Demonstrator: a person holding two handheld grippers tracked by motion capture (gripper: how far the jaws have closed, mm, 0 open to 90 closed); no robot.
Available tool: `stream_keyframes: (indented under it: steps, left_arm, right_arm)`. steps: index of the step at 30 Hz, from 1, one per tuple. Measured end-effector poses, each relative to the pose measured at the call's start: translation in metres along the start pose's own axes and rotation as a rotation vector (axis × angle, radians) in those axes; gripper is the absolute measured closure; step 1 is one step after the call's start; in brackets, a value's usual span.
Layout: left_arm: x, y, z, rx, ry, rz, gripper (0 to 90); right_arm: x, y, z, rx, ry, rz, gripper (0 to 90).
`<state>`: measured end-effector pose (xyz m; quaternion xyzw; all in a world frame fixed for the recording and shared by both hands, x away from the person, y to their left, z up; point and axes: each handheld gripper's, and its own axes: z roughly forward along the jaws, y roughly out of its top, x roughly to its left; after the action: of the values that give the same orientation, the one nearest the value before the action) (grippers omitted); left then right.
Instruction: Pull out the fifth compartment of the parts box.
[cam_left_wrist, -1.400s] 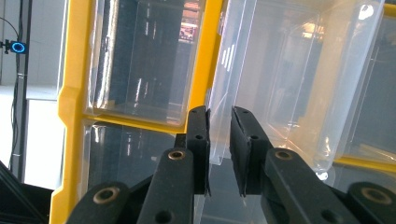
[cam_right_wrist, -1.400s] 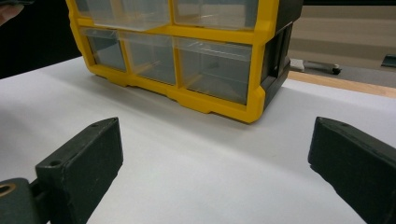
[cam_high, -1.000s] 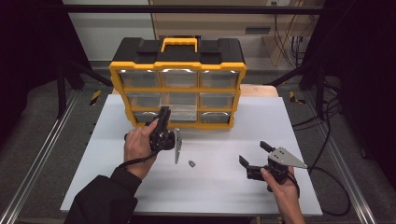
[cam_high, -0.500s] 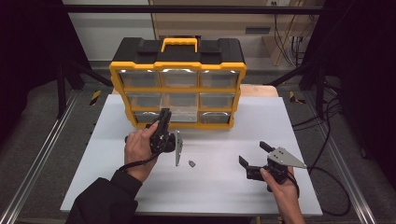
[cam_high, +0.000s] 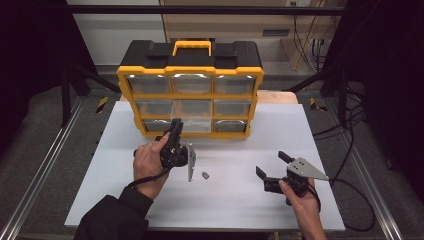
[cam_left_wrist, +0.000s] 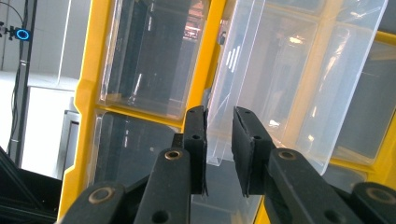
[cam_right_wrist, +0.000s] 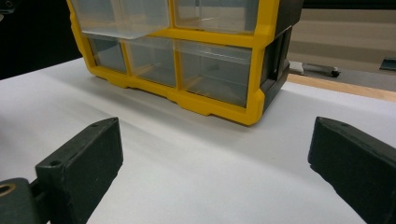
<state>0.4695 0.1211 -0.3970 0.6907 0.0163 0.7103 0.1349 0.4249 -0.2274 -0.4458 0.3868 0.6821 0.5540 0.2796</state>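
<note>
scene: yellow-and-black organizer (cam_high: 190, 70) with clear drawers stands at the far side of the white tabletop (cam_high: 235, 210), carry handle on top
left gripper: left gripper (cam_high: 174, 131) held at the organizer's front, at the bottom row, middle column; jaws point into the cabinet
left jaws: narrow gap, closed on the front lip of the clear drawer (cam_left_wrist: 261, 79); in the left gripper view the lip's corner sits between the two pads
drawer: clear drawer is partly pulled out of its slot and sticks forward of the yellow frame; in the right gripper view it shows protruding at (cam_right_wrist: 122, 18); looks empty
right gripper: right gripper (cam_high: 272, 165) rests low over the tabletop at the near right, well apart from the organizer, grey three-cornered plate on top
right jaws: spread wide, nothing between them, only bare tabletop
small part: small dark part (cam_high: 205, 175) lies on the tabletop just right of the left hand (cam_high: 150, 165), between the two grippers; too small to identify
person: dark sleeve on the left forearm, both hands come in from the near edge
</note>
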Motion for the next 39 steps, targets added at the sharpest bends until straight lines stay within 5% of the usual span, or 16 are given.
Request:
stream_keyframes:
  steps: [24,39]
  left_arm:
    - [-0.001,0.001,-0.020,-0.017,0.004,-0.035,74.3]
    - [-0.002,0.001,-0.022,-0.013,0.003,-0.035,73.8]
  right_arm:
    - [-0.001,0.000,0.000,-0.002,-0.001,-0.005,3.6]
    - [-0.004,0.001,-0.002,-0.026,0.006,0.036,3.6]
